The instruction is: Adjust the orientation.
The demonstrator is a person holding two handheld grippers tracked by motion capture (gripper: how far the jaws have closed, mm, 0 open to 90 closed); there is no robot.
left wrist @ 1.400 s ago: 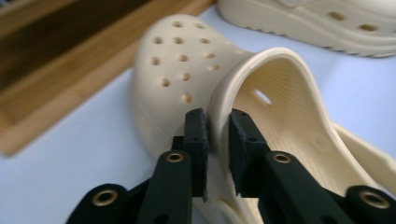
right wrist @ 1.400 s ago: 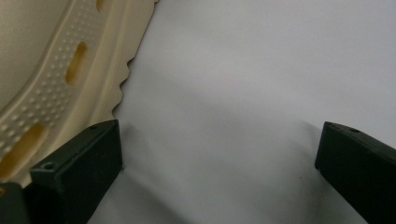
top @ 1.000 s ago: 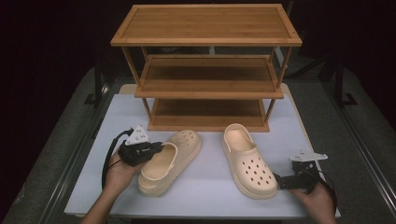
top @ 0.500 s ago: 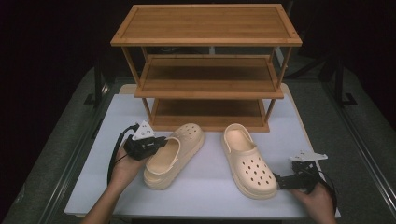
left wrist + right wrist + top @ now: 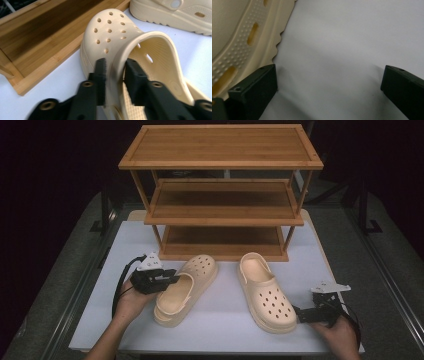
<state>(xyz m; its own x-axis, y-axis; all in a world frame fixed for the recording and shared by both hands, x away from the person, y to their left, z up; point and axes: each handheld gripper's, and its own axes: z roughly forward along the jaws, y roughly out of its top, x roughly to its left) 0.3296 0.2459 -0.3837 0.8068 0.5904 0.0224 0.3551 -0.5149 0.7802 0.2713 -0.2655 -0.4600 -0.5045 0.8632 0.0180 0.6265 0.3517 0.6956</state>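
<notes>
Two cream perforated clogs lie on the white table [image 5: 220,332]. My left gripper [image 5: 172,277] reaches in from the left, and its jaws straddle the side wall of the left clog [image 5: 200,267] near the heel opening. In the left gripper view the jaws [image 5: 116,75] have just been opening. The wall of that clog [image 5: 112,32] stands between the loosened pads, and the clog rests on the table. My right gripper [image 5: 310,312] lies open on the table beside the toe of the right clog [image 5: 267,295]. Its jaws [image 5: 329,90] stand wide apart with nothing between them, and the clog's sole edge [image 5: 239,42] is next to one jaw.
A three-tier wooden shoe rack [image 5: 222,212] stands at the back of the table, just behind the clogs, its shelves bare. Its bottom shelf [image 5: 45,37] is close to the left clog's toe. The right clog [image 5: 170,12] lies beyond the left one.
The left clog has shifted slightly toward the rack with my left gripper on it. The right hand and the right clog have stayed put.
</notes>
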